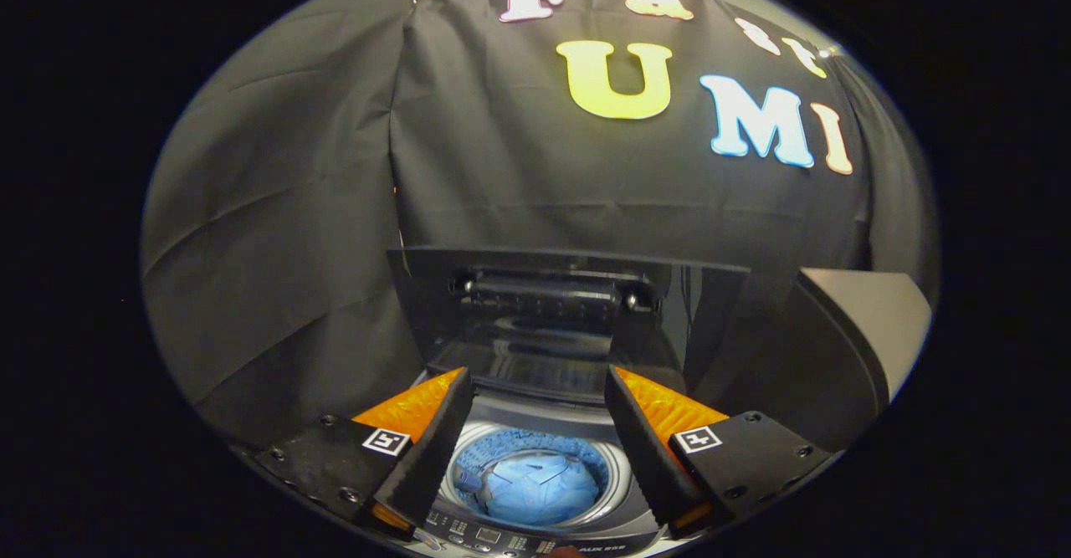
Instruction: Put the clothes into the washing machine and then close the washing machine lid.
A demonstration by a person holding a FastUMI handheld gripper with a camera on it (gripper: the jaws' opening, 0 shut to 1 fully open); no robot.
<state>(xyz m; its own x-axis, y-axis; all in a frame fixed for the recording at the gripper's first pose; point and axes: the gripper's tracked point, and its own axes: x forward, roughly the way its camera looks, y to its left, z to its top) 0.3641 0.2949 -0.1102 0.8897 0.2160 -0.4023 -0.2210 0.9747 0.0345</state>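
The gripper hangs above the washing machine with its two fingers spread wide and holding nothing; between and below them lies the round drum opening, in which the clothes, a pale blue bundle, already rest against the blue perforated wall; a darker object at the bundle's near-left side may be a second garment or a drum fitting, the view being too small to tell. Just beyond the fingertips stands the lid, raised upright on its hinge at the back of the machine, its long axis running crosswise to the fingers, its dark glass panel facing them; the control panel lies nearest the fingers' base. The loading step appears complete; closing would call for reaching forward and upward to the lid's top edge, directly ahead, then drawing it down over the opening.
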